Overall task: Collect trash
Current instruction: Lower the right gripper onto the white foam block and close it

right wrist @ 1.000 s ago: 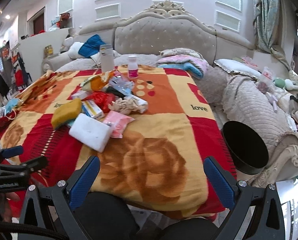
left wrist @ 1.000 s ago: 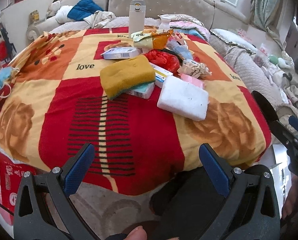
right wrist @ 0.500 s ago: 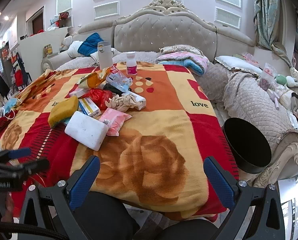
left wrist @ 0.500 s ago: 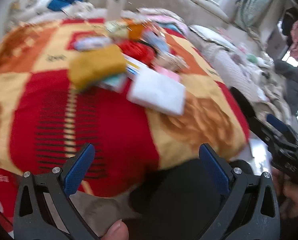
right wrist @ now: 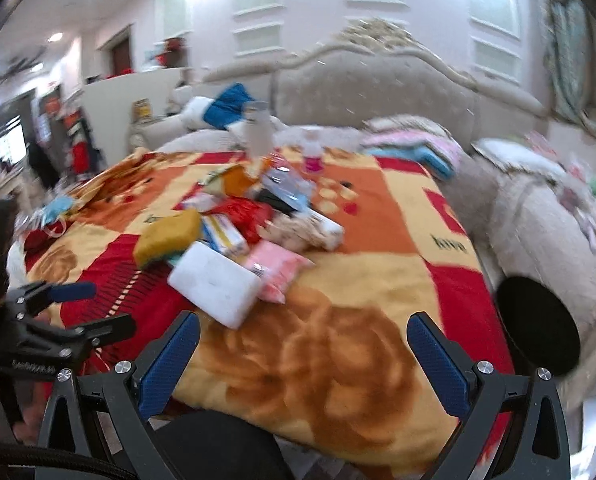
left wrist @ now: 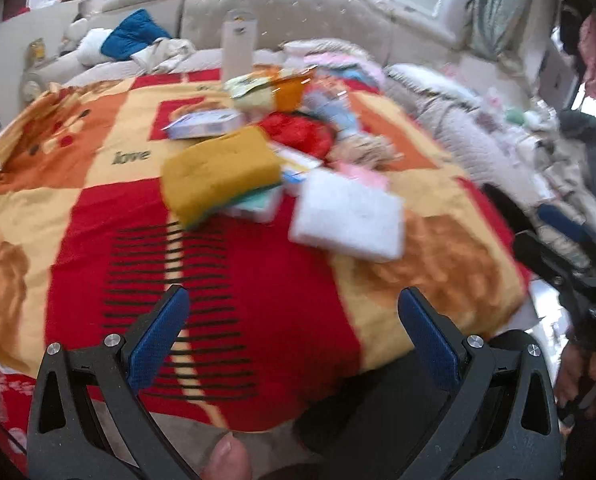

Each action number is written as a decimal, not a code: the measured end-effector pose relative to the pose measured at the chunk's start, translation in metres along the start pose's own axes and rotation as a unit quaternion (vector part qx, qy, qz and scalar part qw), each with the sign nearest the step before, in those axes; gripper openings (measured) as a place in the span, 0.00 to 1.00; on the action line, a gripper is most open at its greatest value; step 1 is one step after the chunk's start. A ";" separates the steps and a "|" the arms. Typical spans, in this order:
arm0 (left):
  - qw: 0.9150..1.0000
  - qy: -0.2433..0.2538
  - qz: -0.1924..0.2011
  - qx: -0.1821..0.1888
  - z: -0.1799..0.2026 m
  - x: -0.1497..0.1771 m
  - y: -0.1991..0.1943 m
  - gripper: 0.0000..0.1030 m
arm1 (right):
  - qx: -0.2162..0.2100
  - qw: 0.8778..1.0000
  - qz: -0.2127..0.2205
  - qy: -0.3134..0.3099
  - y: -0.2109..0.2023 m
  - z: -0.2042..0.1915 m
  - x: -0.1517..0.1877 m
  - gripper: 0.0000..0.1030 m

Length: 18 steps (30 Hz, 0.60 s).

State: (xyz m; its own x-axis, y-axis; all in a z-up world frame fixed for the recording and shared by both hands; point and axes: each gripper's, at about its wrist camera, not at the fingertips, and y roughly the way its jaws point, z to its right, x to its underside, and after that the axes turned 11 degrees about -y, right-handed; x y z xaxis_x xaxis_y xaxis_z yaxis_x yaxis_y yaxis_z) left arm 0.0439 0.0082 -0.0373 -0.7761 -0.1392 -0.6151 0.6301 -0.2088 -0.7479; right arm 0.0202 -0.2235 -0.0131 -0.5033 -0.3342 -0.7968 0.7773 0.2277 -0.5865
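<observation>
Collection not yet begun: trash pile [right wrist: 242, 232] intact.
Left gripper [left wrist: 294, 320] and right gripper [right wrist: 301, 348] hold jaws released, empty; black bin [right wrist: 537, 324] at 3 o'clock.

Motion-blurred trash pile [left wrist: 282, 152] labels

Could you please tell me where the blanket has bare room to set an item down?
Bare: the near strip between the white sponge and the blanket edge, and right toward the black bin. Crowded: the pile behind the yellow sponge.
</observation>
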 end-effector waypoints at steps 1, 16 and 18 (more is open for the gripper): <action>1.000 -0.001 -0.003 -0.019 -0.005 -0.003 0.006 1.00 | -0.008 1.000 0.005 -0.016 0.006 -0.005 -0.002 1.00; 0.994 -0.068 0.007 -0.089 -0.090 -0.030 0.036 1.00 | -0.150 0.977 0.021 -0.152 0.113 -0.047 -0.026 1.00; 0.993 -0.075 0.008 -0.087 -0.092 -0.031 0.036 1.00 | -0.145 0.974 0.010 -0.175 0.121 -0.050 -0.025 1.00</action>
State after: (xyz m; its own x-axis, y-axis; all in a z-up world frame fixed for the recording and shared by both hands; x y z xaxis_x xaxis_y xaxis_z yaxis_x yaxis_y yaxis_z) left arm 0.0930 0.0944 -0.0682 -0.7529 -0.2874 -0.5920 0.6264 -0.0372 -0.7786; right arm 0.1080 -0.1423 -0.0713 -0.2906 -0.6061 -0.7404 0.6203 0.4699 -0.6281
